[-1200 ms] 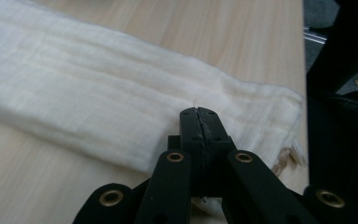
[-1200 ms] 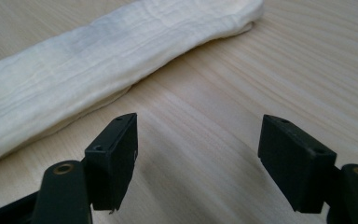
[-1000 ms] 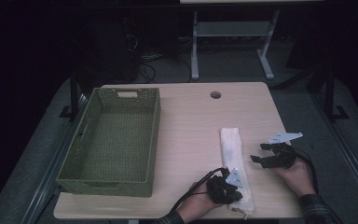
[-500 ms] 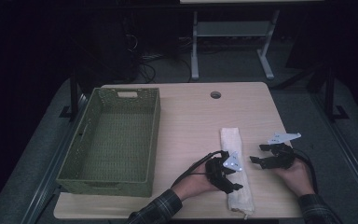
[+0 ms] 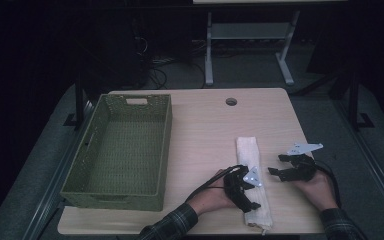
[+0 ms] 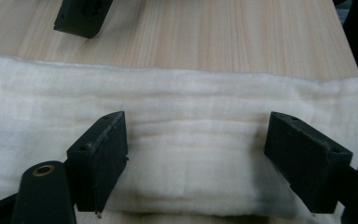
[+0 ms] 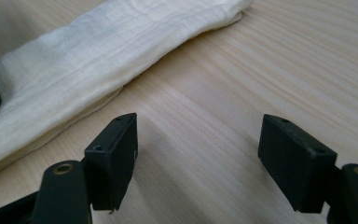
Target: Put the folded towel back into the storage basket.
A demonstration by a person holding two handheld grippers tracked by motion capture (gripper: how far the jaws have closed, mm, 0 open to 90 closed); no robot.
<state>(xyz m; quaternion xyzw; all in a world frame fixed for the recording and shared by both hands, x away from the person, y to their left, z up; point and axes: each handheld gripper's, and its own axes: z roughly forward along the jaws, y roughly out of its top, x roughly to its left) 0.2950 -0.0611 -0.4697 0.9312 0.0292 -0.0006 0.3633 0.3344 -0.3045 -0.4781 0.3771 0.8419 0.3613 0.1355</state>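
Left gripper (image 5: 246, 189) hung over the near half of the folded white towel (image 5: 252, 175), its jaws spread wide. They had just been opening, and in the left gripper view the towel (image 6: 182, 140) lay flat between the two black pads without either one pressing on it. Seen from above, the towel was a long narrow strip running from twelve to six o'clock on the right half of the wooden table (image 5: 205, 130), its near end close to the table's front edge. At about three o'clock from the towel, just beside it but apart, the right gripper (image 5: 280, 165) rested in the person's right hand (image 5: 317, 187), jaws parted to a middling width over bare wood with nothing between them. Its own view showed the towel (image 7: 98, 51) lying toward ten o'clock of the pads. At nine o'clock from the towel, well apart, stood the green woven basket (image 5: 80, 175) on the table's left side.
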